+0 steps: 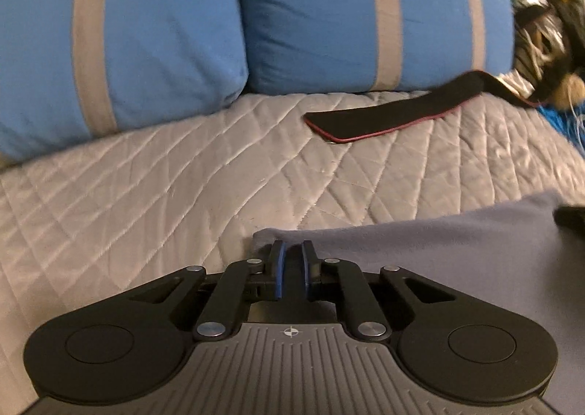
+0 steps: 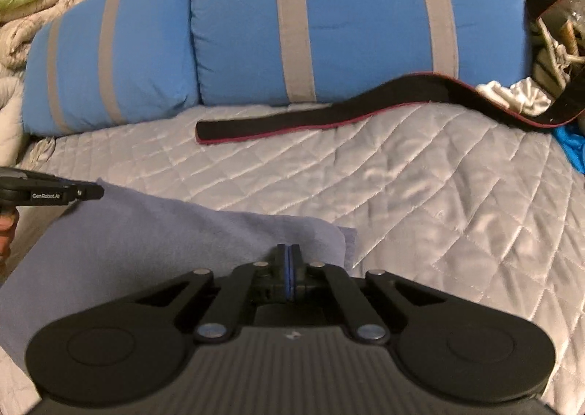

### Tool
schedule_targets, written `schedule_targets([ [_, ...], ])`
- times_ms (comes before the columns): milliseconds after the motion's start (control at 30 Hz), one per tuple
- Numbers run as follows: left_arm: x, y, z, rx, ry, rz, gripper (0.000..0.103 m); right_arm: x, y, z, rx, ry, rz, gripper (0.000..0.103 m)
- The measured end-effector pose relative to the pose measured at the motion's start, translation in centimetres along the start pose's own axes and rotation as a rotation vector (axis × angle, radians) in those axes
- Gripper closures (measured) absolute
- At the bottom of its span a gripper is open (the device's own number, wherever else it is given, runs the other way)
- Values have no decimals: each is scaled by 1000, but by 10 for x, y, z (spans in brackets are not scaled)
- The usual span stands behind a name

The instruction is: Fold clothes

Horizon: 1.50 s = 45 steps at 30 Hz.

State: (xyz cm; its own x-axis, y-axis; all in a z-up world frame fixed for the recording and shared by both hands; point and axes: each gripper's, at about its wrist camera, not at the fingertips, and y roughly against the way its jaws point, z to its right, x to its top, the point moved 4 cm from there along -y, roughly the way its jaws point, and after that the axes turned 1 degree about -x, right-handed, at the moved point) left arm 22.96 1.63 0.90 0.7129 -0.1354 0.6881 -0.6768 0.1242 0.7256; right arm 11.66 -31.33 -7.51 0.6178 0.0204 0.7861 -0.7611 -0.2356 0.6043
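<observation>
a: cloth first, left wrist view. soft grey-blue fleece garment lies on the quilted silver-grey bedspread, its far corner right at the left gripper. blue pads stand narrow with a slim gap, and something dark sits between them. i can't say for sure it's the fleece edge, though the corner runs under the fingertips.

b: and beyond it?

a: two blue pillows with grey stripes along the back, a long black strap with red piping lying on the bedspread well apart from the garment, and a blurred heap of dark and tan stuff at the far right.

b: right wrist view?

a: same garment, spread across the lower left. the right gripper has its pads drawn almost together right at a rounded fold of the fleece; they look pinched on that edge. the left tool pokes in at the far left edge, over the garment's other corner, with a bit of a hand below it.

b: how far along?

a: early to middle, i'd judge. one layer seems already doubled over near the right tongs, with a thinner edge peeking out beside it, but the piece is still broad. both far corners are in hand or nearly so; bringing them over and flattening is left.
</observation>
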Motion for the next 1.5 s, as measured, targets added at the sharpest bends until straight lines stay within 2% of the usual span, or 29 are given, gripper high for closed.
schedule_targets([
  [67, -1, 1, -1, 0, 13, -4, 93, 3, 6, -2, 11, 9, 32, 86],
  [133, -1, 1, -1, 2, 8, -2, 93, 4, 1, 1, 7, 2, 19, 85],
  [200, 0, 0, 0, 3, 11, -2, 93, 4, -4, 5, 3, -14, 0, 88],
  [400, -1, 3, 0, 46, 11, 3, 93, 1, -1, 18, -120, -59, 4, 86],
  [433, -1, 5, 0, 60, 6, 8, 93, 1, 2, 21, -127, -68, 6, 88],
  [467, -1, 10, -1, 81, 3, 17, 93, 1, 6, 23, -128, -76, 13, 98],
  [533, -2, 27, -3, 112, 13, 44, 93, 2, 18, 24, -124, -84, 15, 98],
  [633, -7, 67, -2, 62, 63, 89, 93, 4, 43, 19, -89, -74, 2, 97],
  [733, -20, 105, 11, 4, 71, 106, 93, 1, 69, 4, -43, -29, -18, 98],
  [933, -62, 140, 46, -61, -3, 45, 93, -22, 92, -16, -5, 69, -122, 98],
  [1033, -79, 134, 55, -45, -75, -8, 93, -37, 88, -19, -18, 123, -180, 94],
  [1100, -91, 125, 57, -26, -111, -53, 93, -47, 80, -15, -38, 137, -214, 85],
  [1200, -107, 114, 58, 3, -158, -111, 92, -49, 77, -12, -46, 131, -232, 87],
  [1267, -108, 114, 58, 21, -181, -105, 92, -49, 78, -14, -90, 168, -238, 87],
  [1300, -107, 116, 58, 36, -182, -104, 92, -49, 79, -15, -117, 187, -237, 84],
  [1367, -103, 121, 59, 60, -178, -90, 93, -48, 84, -18, -161, 221, -207, 89],
  [1400, -102, 127, 60, 61, -173, -67, 93, -47, 88, -22, -159, 234, -185, 94],
  [1500, -96, 143, 75, 3, -174, 4, 93, -47, 97, -42, -45, 245, -143, 94],
])
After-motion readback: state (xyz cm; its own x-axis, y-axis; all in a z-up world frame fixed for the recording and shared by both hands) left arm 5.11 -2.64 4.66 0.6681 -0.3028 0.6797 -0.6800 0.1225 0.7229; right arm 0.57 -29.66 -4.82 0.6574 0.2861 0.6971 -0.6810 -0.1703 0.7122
